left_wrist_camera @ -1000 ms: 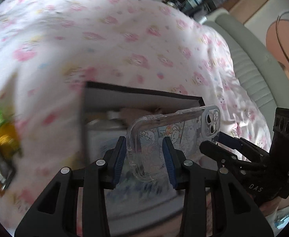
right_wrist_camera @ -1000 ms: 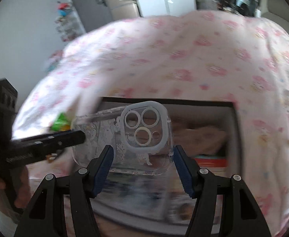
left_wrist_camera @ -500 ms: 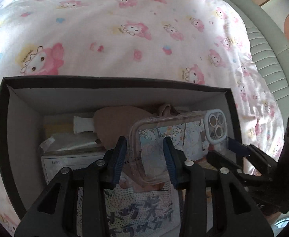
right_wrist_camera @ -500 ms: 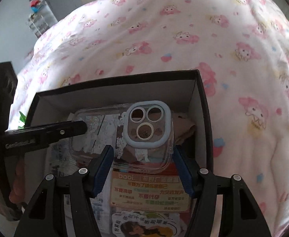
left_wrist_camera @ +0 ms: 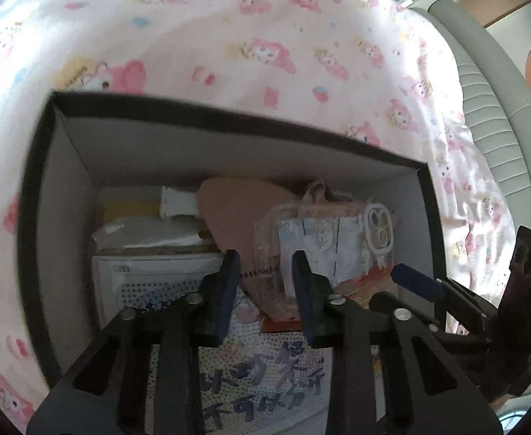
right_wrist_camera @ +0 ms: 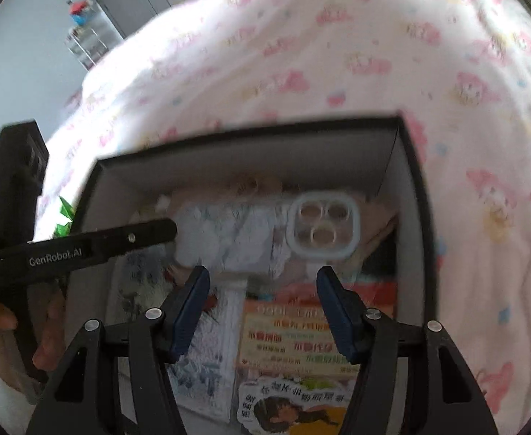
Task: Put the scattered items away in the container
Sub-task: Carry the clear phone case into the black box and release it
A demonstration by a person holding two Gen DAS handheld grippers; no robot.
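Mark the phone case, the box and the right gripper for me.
phone case [right_wrist_camera: 229, 239], right wrist view, on its clear printed back.
box [left_wrist_camera: 229, 123], left wrist view, on the far black rim.
right gripper [right_wrist_camera: 262, 311], right wrist view, midway between its blue-padded fingers.

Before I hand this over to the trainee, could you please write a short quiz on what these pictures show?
1. True or false: the phone case is outside the box.
2. How many round camera holes does the phone case show? A two, B three, C five.
3. Which gripper has the phone case beyond its fingertips, not between them?

Key: 1 false, it is inside the box. 2 B. 3 the right gripper.
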